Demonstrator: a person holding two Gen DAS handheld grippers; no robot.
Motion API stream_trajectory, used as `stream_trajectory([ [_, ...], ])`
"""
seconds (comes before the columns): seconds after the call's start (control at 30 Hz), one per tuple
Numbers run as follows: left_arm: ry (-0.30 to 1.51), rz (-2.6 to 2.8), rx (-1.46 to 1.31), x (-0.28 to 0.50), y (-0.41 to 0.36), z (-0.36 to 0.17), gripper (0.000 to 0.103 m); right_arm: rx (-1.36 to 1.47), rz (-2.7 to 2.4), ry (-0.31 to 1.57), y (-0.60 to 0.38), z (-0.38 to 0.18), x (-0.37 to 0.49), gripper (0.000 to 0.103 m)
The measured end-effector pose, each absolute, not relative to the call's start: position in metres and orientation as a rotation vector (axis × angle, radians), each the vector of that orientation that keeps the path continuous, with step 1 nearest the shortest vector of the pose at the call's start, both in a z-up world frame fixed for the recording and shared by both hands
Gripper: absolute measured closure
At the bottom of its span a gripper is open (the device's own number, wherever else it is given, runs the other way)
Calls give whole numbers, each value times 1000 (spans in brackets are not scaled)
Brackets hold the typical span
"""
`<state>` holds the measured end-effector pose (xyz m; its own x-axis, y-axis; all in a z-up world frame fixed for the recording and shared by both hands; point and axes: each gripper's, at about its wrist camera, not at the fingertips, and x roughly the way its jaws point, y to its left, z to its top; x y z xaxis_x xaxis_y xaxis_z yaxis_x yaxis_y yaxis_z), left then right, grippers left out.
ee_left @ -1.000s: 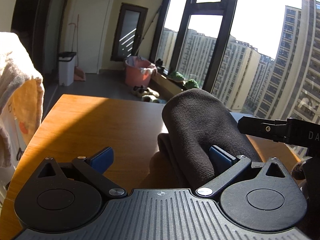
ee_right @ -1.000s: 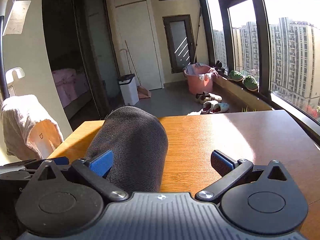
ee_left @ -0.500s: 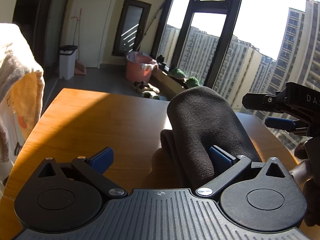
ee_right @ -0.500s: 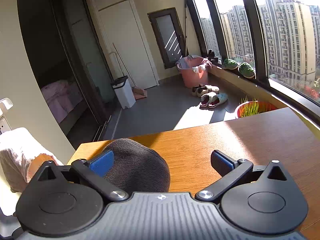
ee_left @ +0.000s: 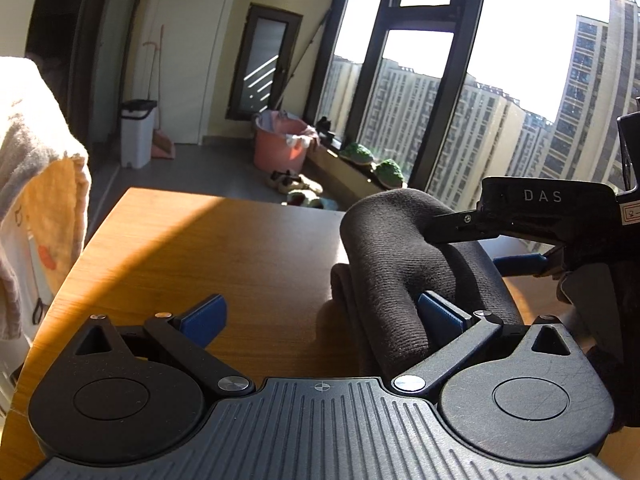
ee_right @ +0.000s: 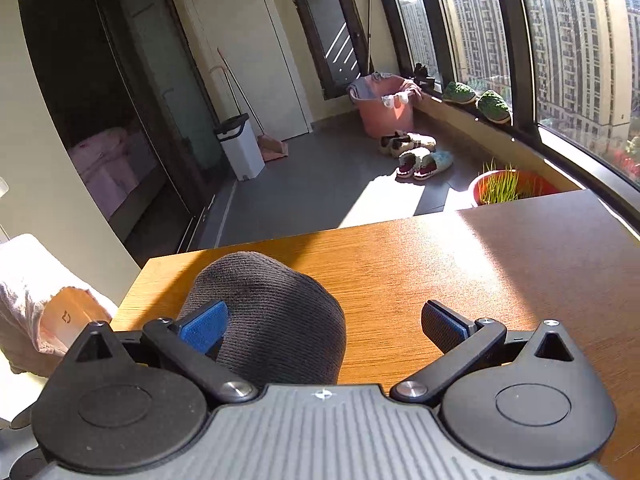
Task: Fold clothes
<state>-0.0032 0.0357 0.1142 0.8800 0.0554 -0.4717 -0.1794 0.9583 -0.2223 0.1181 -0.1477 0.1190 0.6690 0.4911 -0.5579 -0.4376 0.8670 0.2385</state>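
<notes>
Sunlight is streaming across the wooden surface (ee_left: 172, 248) by the big window, and right in the thick of it is the dark knitted garment (ee_left: 404, 248), bunched into a rounded hump on the right side of the left wrist view. It is resting on the surface, with a lower layer of the same cloth peeking out beneath the hump.

The left claw (ee_left: 320, 316) is standing wide apart, gripping nothing; its right pad is pressing against the flank of the garment while its left pad is hanging over bare wood. The right claw (ee_right: 324, 326) is spread wide too, holding nothing, with the cloth bulging up past its left pad. From the left view, the right claw's dark body is reaching in from the side, one arm lying against the top of the hump.

Judging by this, a fold is sitting half made: the cloth is doubled over but puffy, not yet flat. The next move is calling for one claw to close on an edge, or for both to press and smooth the hump down so the layers line up. That thick knit is looking springy, so it may well bounce back open.

Farther out, a pale towel (ee_left: 36, 168) is draping at the left.
</notes>
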Motion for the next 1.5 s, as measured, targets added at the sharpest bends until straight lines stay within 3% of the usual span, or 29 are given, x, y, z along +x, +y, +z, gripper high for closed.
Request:
stream_trajectory([
  [0.13, 484, 118, -282, -2, 38, 113, 0, -73, 435, 661, -133, 108, 114, 0],
  [0.53, 480, 125, -284, -3, 37, 114, 0, 19, 486, 670, -142, 121, 140, 0],
  [0.73, 475, 146, -296, -4, 38, 114, 0, 52, 490, 810, -128, 95, 165, 0],
  [0.97, 473, 130, -309, -5, 40, 113, 0, 67, 461, 641, -168, 111, 116, 0],
  [1.17, 477, 120, -307, -4, 39, 112, 0, -54, 424, 604, -164, 90, 103, 0],
  [1.37, 478, 130, -309, -4, 38, 112, 0, -20, 476, 697, -162, 97, 129, 0],
  [1.5, 479, 141, -327, -5, 37, 112, 0, 23, 514, 646, -157, 114, 134, 0],
])
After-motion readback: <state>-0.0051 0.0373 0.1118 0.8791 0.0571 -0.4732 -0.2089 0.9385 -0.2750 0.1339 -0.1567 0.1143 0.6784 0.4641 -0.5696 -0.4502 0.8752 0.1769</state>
